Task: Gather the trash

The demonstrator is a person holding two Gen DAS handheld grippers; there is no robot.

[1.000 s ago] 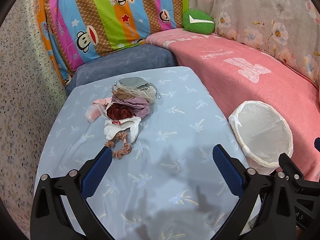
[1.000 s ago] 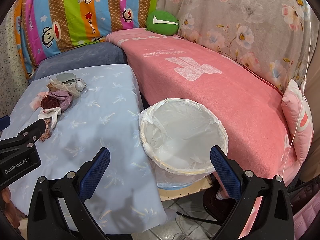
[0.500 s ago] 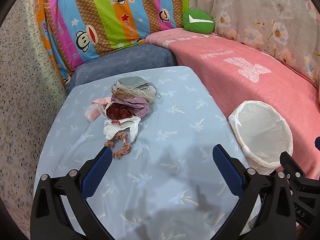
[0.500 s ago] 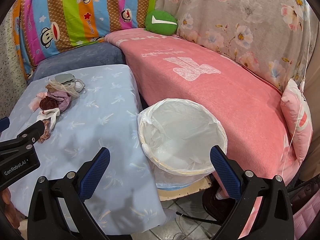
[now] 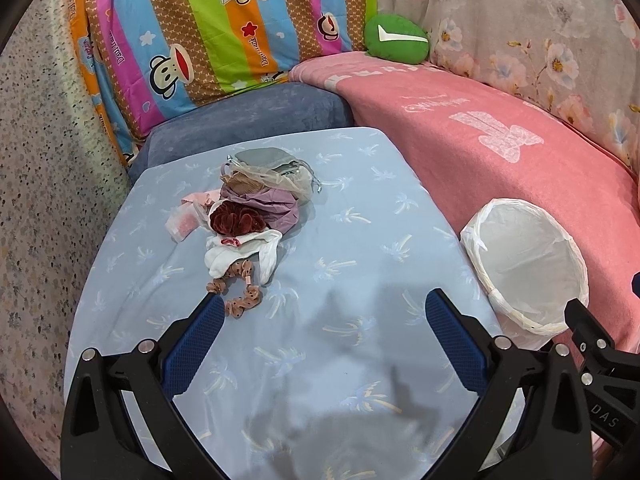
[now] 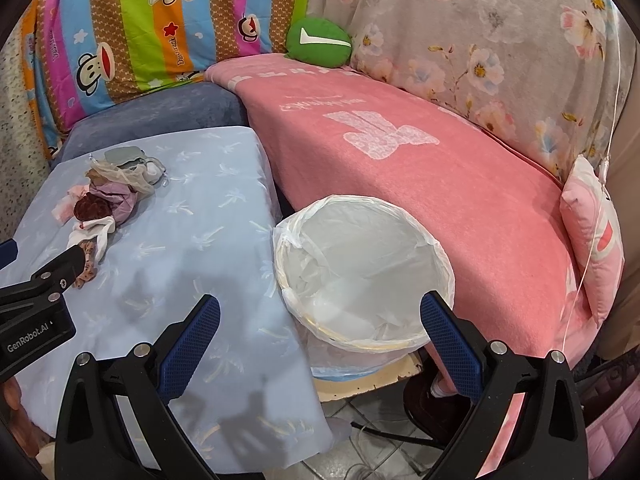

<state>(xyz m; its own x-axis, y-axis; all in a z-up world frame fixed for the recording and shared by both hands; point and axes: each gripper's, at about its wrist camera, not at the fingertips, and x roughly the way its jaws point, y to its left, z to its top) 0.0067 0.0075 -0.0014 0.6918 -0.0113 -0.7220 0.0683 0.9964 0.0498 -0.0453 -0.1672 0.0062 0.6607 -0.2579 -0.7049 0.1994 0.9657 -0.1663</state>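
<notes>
left gripper (image 5: 320, 312): spread wide, empty | heap of crumpled fabric scraps (image 5: 248, 220): ahead-left of it | right gripper (image 6: 320, 312): spread, empty | white bag-lined round bin (image 6: 362, 268): just ahead

My left gripper (image 5: 320, 308) of black plastic with blue padded fingers (image 5: 196, 336) is wide open and holds nothing. My right gripper (image 6: 320, 308), black with the same blue fingers (image 6: 446, 336), is wide open and empty too.
</notes>
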